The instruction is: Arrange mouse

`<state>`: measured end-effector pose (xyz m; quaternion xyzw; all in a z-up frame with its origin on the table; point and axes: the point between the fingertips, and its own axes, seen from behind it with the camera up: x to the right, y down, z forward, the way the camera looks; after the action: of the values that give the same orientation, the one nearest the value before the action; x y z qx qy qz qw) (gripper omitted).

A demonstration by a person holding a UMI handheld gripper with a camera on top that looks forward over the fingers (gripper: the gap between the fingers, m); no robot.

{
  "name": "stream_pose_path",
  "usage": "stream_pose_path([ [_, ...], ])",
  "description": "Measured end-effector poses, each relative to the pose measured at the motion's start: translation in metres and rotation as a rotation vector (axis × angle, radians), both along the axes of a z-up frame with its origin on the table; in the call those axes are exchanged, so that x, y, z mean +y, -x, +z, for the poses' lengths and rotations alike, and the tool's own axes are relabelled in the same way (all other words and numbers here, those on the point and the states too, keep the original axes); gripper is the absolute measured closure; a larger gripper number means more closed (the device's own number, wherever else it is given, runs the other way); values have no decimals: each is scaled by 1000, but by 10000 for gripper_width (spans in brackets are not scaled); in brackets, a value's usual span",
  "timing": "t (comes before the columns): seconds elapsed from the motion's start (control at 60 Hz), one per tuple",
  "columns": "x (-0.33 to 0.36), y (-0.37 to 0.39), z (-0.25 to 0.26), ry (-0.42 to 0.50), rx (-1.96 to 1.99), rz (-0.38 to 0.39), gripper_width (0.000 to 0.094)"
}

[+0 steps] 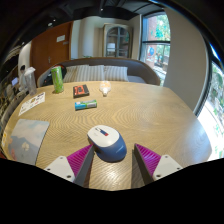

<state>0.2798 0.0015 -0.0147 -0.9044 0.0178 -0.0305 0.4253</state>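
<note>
A white and blue computer mouse lies on the round wooden table, just ahead of and partly between my two fingers. My gripper is open. The left pad sits close beside the mouse's left side. The right pad stands apart from it with a clear gap of bare wood. Neither finger presses on the mouse, which rests on the table.
A grey mouse mat lies to the left. A magazine, a green bottle, books and a small white cup stand further back. A sofa and a window lie beyond the table.
</note>
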Motion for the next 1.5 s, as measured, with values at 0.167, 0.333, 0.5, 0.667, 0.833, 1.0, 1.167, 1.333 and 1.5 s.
stream_pose_path([
  [0.167,35,1,-3,-29,62,17,127],
  [0.333,50,-4,-3,-29,63,-7,369],
  [0.5,51,-5,-5,13,68,-81,435],
  [0.667,42,-1,23,71,43,-176,529],
  [0.833,41,90,136,-119,34,-151,531],
  [1.0,29,233,147,-155,47,-70,532],
  [1.167,9,313,59,-49,88,-74,532],
  [1.333,-8,328,5,26,43,-91,518],
  [1.5,-8,328,1,16,55,-80,396],
])
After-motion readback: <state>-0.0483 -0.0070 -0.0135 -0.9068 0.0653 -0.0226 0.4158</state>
